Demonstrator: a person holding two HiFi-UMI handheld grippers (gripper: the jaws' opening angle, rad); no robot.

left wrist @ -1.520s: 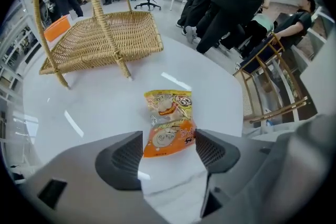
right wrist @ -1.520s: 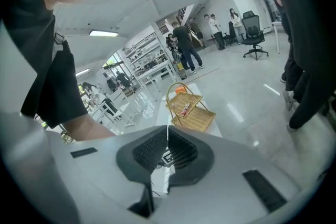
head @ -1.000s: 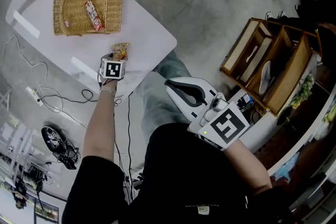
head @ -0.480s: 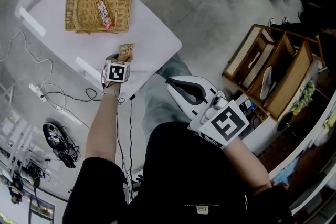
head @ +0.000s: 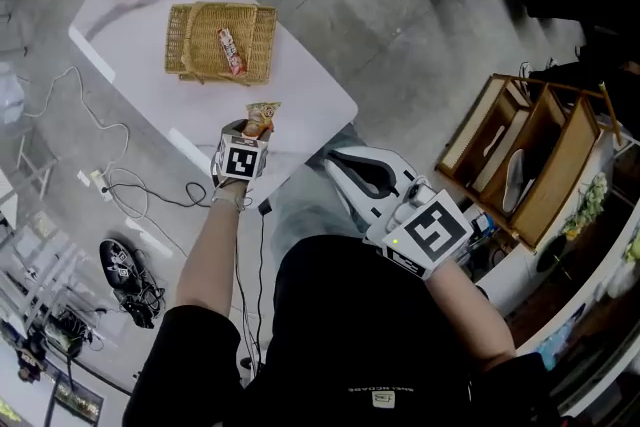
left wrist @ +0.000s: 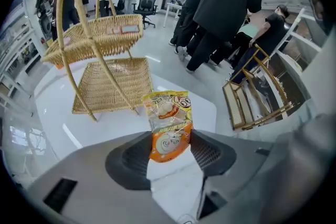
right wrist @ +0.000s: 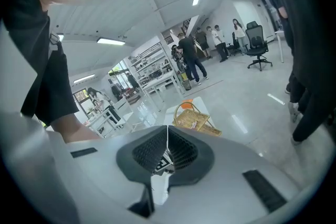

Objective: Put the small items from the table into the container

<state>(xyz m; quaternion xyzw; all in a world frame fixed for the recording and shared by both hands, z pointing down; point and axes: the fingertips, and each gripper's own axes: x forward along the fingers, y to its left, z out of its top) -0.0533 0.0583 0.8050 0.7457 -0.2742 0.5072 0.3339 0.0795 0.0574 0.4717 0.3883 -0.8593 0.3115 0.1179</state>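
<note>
To your right, a light-brown slatted wooden rack (head: 530, 165) is lying on the grey floor (head: 400, 45). To your left, a white power strip with thin cables (head: 101, 183) is trailing. Dark-clothed people (left wrist: 226, 2) are standing beyond.

The left tongs (head: 250, 129) have lifted the packet (head: 263, 114) off the tabletop (head: 140, 55), where it lay near the front edge a second ago. It now hangs in the air between the jaws, which are closing on it. The head view has swung, so the basket (head: 200, 40) sits further right.
</note>
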